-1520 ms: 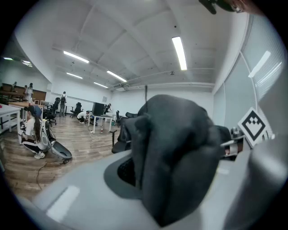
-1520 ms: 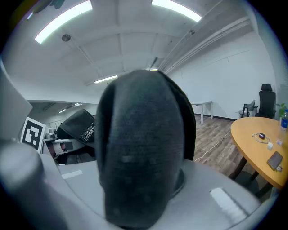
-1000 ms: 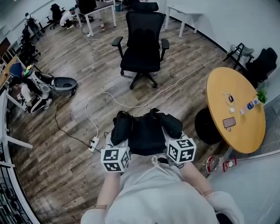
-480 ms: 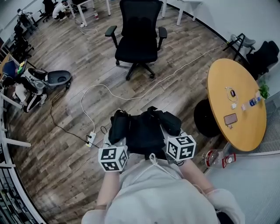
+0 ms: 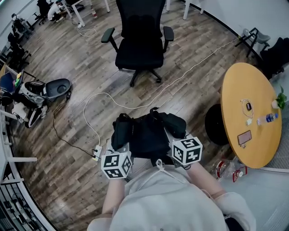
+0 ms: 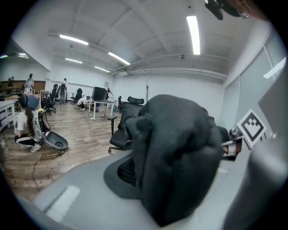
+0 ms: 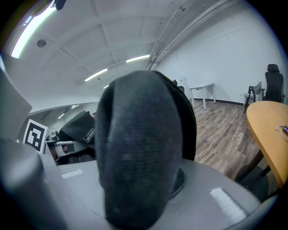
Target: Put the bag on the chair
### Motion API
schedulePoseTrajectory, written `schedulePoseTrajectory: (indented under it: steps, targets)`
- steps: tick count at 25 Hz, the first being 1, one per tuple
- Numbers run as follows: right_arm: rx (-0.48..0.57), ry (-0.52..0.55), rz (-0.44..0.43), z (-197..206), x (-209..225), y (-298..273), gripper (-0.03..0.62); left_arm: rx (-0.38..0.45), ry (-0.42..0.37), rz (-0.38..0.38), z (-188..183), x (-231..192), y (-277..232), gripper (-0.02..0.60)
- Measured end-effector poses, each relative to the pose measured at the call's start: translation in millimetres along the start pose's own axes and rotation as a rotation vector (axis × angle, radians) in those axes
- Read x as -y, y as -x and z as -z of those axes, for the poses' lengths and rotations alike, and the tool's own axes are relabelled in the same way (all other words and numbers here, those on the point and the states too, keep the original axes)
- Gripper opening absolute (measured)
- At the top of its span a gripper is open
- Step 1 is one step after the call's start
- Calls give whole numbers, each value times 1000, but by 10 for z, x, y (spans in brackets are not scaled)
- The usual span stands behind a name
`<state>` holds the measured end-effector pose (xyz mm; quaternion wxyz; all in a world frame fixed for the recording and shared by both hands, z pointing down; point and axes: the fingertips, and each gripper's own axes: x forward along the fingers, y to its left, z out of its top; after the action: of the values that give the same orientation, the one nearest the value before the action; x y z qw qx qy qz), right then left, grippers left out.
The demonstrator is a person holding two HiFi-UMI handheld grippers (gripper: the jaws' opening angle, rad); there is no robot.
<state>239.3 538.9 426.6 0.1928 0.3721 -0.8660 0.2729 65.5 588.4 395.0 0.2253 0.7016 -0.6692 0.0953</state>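
A black bag (image 5: 146,134) hangs in front of the person, held between both grippers above the wooden floor. My left gripper (image 5: 123,151) is shut on the bag's left strap, a thick black fold (image 6: 175,157) that fills its jaws. My right gripper (image 5: 177,145) is shut on the right strap (image 7: 137,157), which bulges out of its jaws. A black office chair (image 5: 137,43) with armrests stands ahead, its seat facing me and nothing on it. In the left gripper view the chair (image 6: 120,130) shows behind the bag.
A round orange table (image 5: 250,113) with small items stands at the right. A white cable (image 5: 149,104) snakes over the floor between me and the chair, ending at a power strip (image 5: 96,152). A grey device (image 5: 54,88) and bags lie at the left; white desks (image 5: 81,9) stand at the back.
The view has advanced toward the chair, which now sits nearer and higher in the frame. Both grippers keep the same hold on the bag.
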Motion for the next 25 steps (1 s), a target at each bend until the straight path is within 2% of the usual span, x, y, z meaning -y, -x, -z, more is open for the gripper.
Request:
schedulePoseTrajectory:
  steps: [7, 12, 18, 25]
  targets:
    - [10, -4, -9, -720, 610, -655, 31, 1, -13, 2, -550, -65, -1063, 66]
    - [9, -3, -7, -1070, 1006, -1025, 31, -5, -8, 5, -773, -70, -1660, 66]
    - [-10, -19, -2, -1405, 1270, -1405, 31, -32, -7, 20, -1035, -173, -2206, 66]
    - [-39, -49, 35, -1776, 1567, -2116, 31, -81, -10, 72, -1285, -498, -3059, 66]
